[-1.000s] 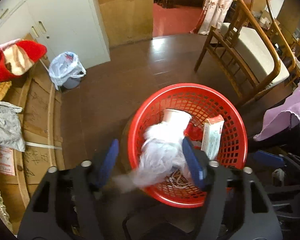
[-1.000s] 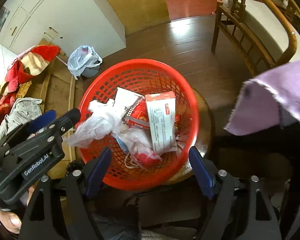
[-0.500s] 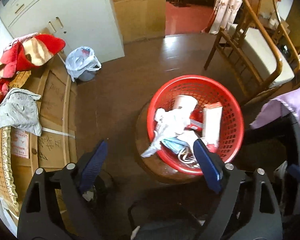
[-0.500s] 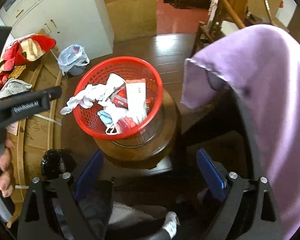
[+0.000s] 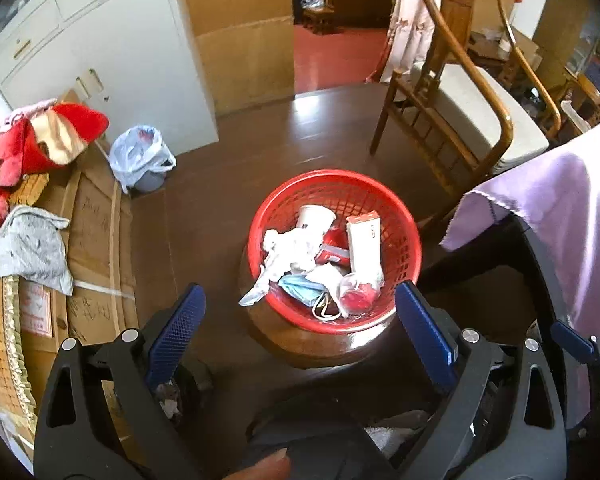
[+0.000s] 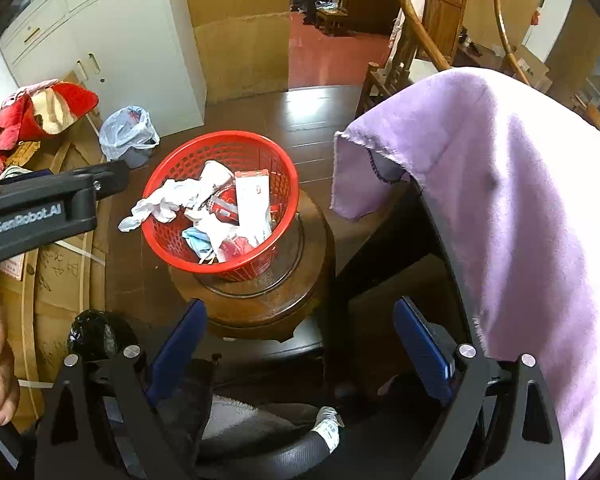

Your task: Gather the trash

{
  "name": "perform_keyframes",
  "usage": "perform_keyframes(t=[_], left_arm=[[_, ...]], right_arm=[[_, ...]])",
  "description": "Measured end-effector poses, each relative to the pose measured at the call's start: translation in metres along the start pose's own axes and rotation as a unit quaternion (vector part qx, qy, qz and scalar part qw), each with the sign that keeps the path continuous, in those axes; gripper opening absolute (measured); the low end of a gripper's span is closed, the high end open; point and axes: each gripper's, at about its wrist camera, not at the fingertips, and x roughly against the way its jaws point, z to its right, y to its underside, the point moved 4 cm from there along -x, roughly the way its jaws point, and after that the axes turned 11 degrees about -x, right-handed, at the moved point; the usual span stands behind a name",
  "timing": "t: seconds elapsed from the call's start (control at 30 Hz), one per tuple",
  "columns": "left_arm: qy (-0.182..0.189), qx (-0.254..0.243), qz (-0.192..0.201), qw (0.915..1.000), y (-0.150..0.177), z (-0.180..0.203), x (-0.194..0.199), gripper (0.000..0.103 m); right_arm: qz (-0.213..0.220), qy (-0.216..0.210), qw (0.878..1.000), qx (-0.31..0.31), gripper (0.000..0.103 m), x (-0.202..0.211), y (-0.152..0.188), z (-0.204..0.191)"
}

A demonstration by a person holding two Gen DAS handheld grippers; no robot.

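Both grippers have pulled back from the basket point(image 5: 410, 236), left gripper point(image 5: 300, 320) and right gripper point(image 6: 300, 334) with jaws released and empty. Trash sits inside on the round stool point(image 6: 316, 280), one wrapper point(image 6: 140, 214) drooping over the rim. Drop-off looks finished; next is probably finding more litter.

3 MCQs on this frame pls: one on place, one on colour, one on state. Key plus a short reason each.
1. Where does the red basket stand?
A. on the round wooden stool
B. on the chair seat
C. on the bare floor

2. What colour is the cloth draped at the right?
A. green
B. purple
C. yellow

3. How is the left gripper right now?
A. shut on a cup
B. shut on a plastic bag
C. open, holding nothing

Key: A, the stool top shows under the basket; B, the cloth is pale purple in both views; C, the blue pads stand wide apart with only the stool and basket between them, below.
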Motion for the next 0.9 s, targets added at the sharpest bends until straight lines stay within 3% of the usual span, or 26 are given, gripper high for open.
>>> perform_keyframes(t=[0.9], left_arm=[[0.012,0.001,0.006,0.9999,0.0032,0.0071,0.0084,0.095]], right_arm=[[0.002,0.001,1.0,-0.01,0.093,0.0008,-0.0003,0.0027]])
